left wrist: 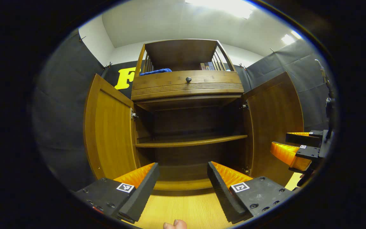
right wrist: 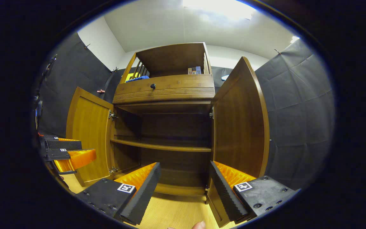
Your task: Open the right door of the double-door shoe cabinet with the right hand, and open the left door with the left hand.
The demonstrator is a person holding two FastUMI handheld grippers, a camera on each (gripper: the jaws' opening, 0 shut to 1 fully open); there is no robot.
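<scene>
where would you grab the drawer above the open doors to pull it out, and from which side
Take the small round dark knob at the centre of the drawer front, coming straight in from the front. It is the one part that stands proud of the flat panel, so an open tool can likely close a finger on either side of it and pull back.

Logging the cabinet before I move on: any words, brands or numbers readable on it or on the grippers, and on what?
Shoe cabinet: no text anywhere on its wood.
Boxes on its top shelf: print too small to read.
Square markers on the left gripper: black-and-white patterns, no words or numbers.
</scene>
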